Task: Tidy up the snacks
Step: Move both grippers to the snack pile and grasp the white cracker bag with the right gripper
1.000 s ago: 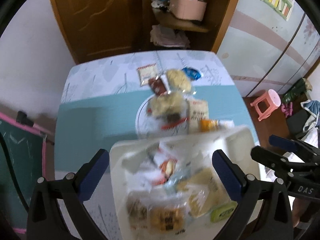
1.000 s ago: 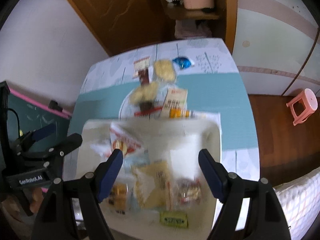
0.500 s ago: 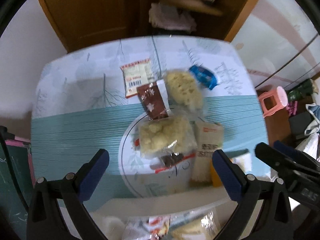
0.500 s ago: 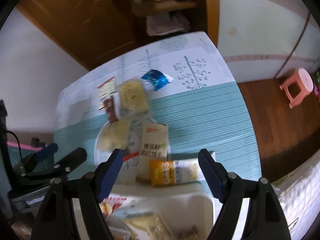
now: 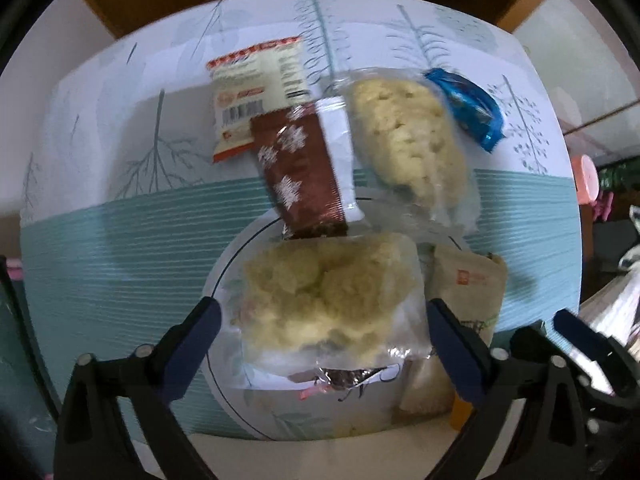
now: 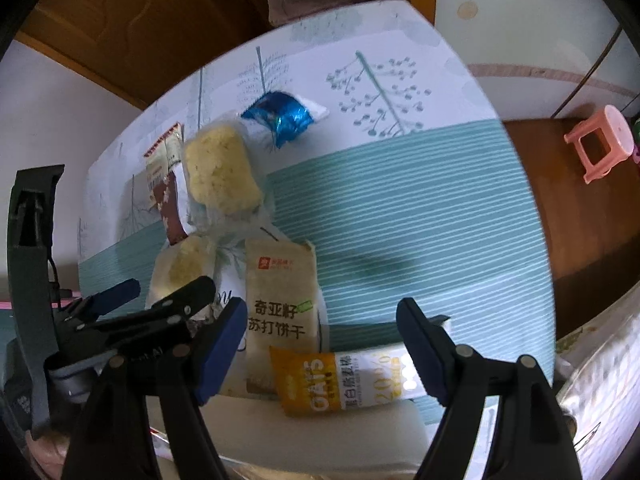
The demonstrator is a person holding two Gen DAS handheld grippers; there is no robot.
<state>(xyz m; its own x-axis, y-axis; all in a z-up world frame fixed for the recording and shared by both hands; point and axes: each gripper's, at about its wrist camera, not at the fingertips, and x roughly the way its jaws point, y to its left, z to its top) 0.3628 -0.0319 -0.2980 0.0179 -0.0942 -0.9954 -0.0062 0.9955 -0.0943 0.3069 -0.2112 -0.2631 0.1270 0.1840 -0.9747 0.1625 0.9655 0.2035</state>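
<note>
Snacks sit clustered on the surface (image 5: 100, 248). Plate (image 5: 224, 276) near the front edge, with one crisp-rice pack (image 5: 332, 296) on it. Snowflake pack (image 5: 300, 172) lies behind that, overlapping the barcode pack (image 5: 256, 84) at the far left. Second crisp-rice pack (image 5: 408, 136) to its right, foil candy (image 5: 472, 108) further right. Cracker pack (image 6: 280, 304) right of the plate; oat bar (image 6: 344, 376) crosswise in front of it. Stool (image 6: 600, 148) on the floor, far right.

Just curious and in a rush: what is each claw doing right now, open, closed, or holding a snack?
Left claw: open, jaws just narrowing around the puffed-snack bag, no grip.
Right claw: open over the oats bar, holding nothing.
</note>
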